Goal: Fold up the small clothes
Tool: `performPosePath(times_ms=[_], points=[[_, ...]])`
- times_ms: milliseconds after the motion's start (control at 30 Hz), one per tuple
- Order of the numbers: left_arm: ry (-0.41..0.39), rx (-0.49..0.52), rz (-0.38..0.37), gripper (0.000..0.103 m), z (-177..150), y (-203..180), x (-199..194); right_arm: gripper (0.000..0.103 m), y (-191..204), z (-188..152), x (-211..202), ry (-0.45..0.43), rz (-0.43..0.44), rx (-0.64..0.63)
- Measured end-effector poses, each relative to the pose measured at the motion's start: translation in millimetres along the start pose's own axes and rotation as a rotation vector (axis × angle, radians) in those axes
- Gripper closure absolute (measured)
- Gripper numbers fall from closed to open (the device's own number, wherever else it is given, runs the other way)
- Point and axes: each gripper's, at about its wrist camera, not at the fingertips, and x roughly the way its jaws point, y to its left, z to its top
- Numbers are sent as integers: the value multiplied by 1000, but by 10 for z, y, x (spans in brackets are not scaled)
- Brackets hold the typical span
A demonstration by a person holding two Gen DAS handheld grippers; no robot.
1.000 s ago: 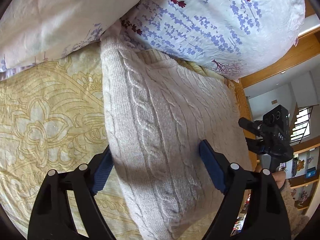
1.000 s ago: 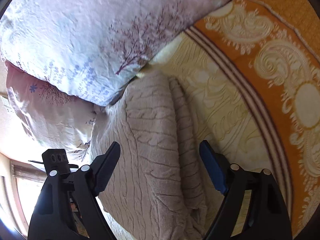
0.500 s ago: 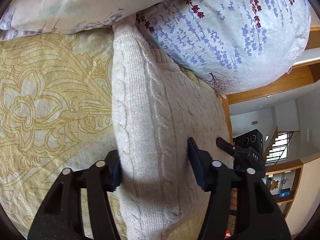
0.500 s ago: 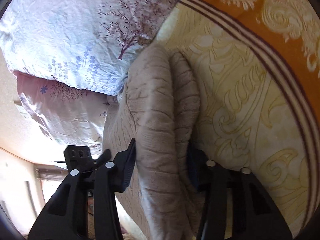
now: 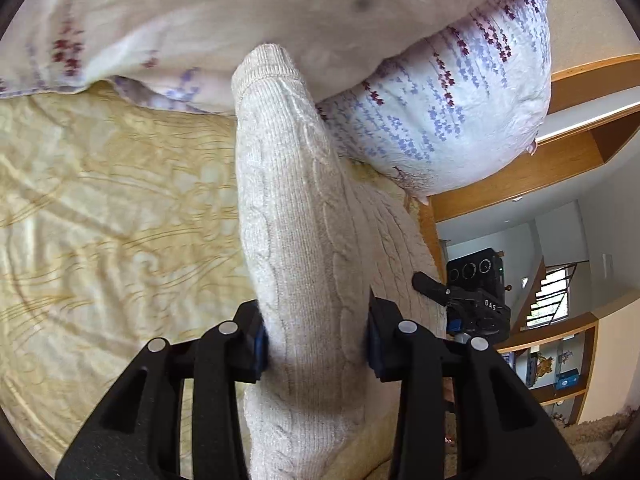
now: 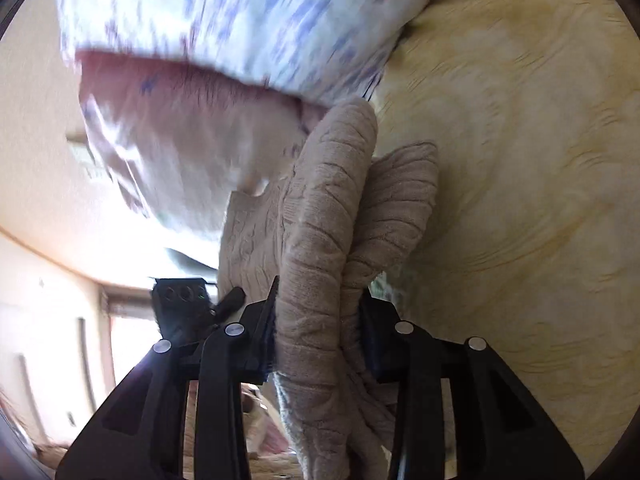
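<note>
The left tongs (image 5: pixel 316 344) are clamping a bunched fold of the cream cable-knit sweater (image 5: pixel 296 240), and the jaws are closing further on the knit; the blue pads (image 5: pixel 261 342) are pressing into the fabric on both sides. The sweater is lying on the bed, on the yellow patterned bedspread (image 5: pixel 112 216), with its far end running up against the floral pillows (image 5: pixel 440 120) at the head of the bed. From the gripped fold the knit is rising as a thick ridge toward those pillows.

The right tongs (image 6: pixel 316 340) are gripping the opposite edge of the sweater (image 6: pixel 328 220), with the jaws likewise closing on the gathered layers held between them. Two stacked folds are standing up beyond the jaws, the taller one touching the lower edge of the pillows (image 6: pixel 224 40), which are blurred in this view. The bedspread (image 6: pixel 520 160) is filling the right side of the right wrist view.

Each wrist view is showing the other gripper just beside the sweater, at the far side of the garment
</note>
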Motion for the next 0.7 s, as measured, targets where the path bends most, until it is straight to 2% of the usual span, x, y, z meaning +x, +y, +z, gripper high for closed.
performPosePath(times_ms=[67,133,200,267,300,400,467,533,600,667,700], points=[[3,-25,65,64,-79,203,-76,69,55,-55,168,14,-82,-50],[-5,-74,75,61,-143,408,-58,68,52,-53,240,-2,-184,-83],[-40,-113,82,51,-207,515,-45,64,53,-45,294,9,-216,-80],[-70,-137,91,48,-210,530,-74,59,149,-46,263,9,-259,-114],[-94,-127,121,47,-224,485,-115,56,175,-37,164,-11,-268,-129],[-198,-42,276,37,-240,334,-342,54,270,-16,-107,-125,-270,-149],[-257,58,336,34,-276,128,-456,54,303,28,-173,-171,-268,-154],[-274,187,386,31,-304,-134,-422,54,269,51,-164,-159,-282,-161],[-250,299,418,29,-305,-364,-252,54,280,75,-59,-134,-313,-178],[-205,352,427,29,-288,-452,-85,61,264,96,30,-107,-329,-187],[-170,349,414,32,-281,-442,-12,85,275,102,84,-100,-335,-199]])
